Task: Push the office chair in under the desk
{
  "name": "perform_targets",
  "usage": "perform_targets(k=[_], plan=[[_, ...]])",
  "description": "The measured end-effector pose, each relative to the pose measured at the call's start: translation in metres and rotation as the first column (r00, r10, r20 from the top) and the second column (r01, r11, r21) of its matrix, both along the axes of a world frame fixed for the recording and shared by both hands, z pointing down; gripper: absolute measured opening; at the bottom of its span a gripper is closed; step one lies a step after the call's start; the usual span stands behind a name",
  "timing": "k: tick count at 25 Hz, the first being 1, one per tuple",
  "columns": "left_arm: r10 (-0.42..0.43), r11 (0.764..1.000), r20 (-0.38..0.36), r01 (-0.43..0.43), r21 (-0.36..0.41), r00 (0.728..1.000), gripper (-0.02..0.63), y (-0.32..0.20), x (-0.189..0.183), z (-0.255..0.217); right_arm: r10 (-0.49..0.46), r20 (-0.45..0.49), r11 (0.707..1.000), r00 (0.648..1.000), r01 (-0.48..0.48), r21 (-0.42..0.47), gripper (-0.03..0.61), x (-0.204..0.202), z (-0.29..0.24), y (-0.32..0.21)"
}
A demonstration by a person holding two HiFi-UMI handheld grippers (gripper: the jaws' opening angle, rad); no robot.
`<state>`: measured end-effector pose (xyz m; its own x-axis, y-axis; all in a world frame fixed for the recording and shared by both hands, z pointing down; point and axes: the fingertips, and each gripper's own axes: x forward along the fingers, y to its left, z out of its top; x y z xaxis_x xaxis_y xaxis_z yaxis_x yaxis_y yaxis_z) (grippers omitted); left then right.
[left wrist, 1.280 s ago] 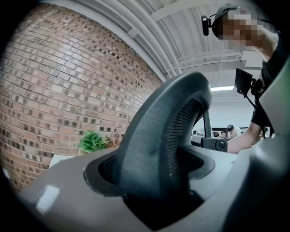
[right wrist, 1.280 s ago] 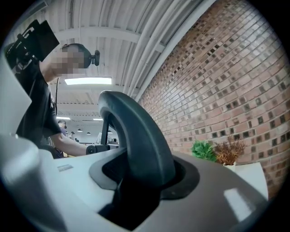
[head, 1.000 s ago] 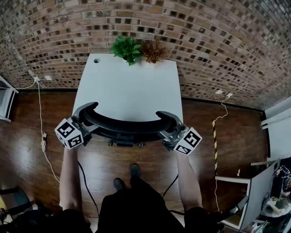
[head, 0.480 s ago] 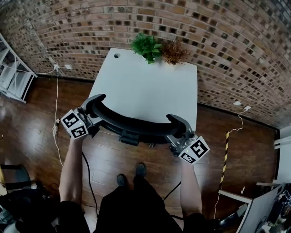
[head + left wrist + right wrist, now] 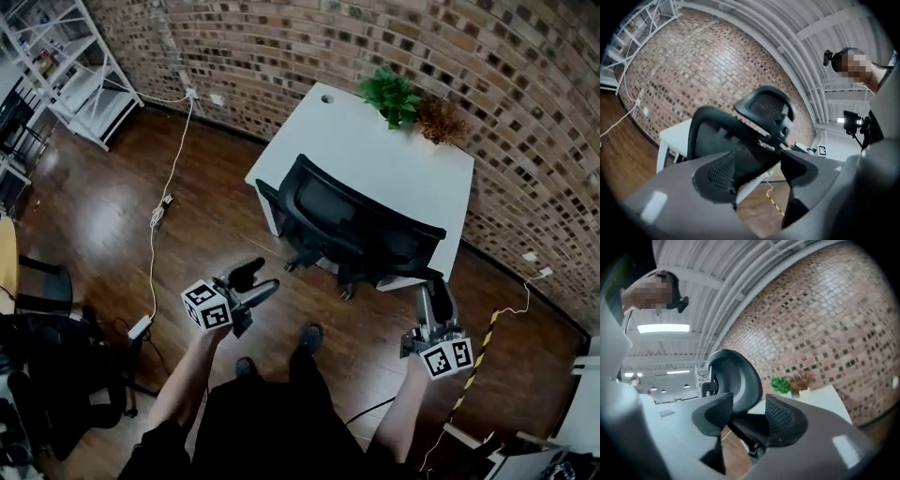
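Note:
The black mesh office chair [image 5: 356, 220] stands with its seat in under the white desk [image 5: 375, 141], its backrest at the desk's near edge. My left gripper [image 5: 255, 279] hangs over the wood floor, left of and nearer than the chair. Its jaws are closing on nothing. My right gripper [image 5: 436, 291] is just in front of the chair's right corner, apart from it. Those jaws are opening and hold nothing. In the left gripper view the chair [image 5: 717, 136] shows beyond the left gripper [image 5: 757, 173]. The right gripper [image 5: 745, 411] points up at the chair's headrest [image 5: 733, 376].
A green plant [image 5: 394, 94] and a dried brown one [image 5: 441, 117] stand at the desk's far edge, against the brick wall. A white shelf rack [image 5: 75, 75] is at the far left. A white cable [image 5: 155, 216] trails across the floor. Dark furniture [image 5: 47, 366] sits near left.
Both grippers have come off the chair's backrest and drawn back toward the person. The head view has swung left and back, so the chair and desk show farther off.

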<state>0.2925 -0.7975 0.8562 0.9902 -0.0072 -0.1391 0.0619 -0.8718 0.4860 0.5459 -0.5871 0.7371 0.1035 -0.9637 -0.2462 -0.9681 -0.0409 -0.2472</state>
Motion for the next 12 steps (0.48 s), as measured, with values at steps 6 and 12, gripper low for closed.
perform_targets(k=[6,12], plan=[[0.352,0.922,0.061,-0.357,0.147,0.934,0.379,0.247,-0.051,0.047,-0.257,0.16,0.918,0.953,0.292,-0.267,0.198,-0.23,0.156,0.061],[0.381,0.924,-0.233,-0.376,0.068,0.895,0.3,0.361,-0.179,-0.011,-0.452,0.154,0.839,0.879,0.477,-0.26,0.086,-0.444,0.136,0.126]])
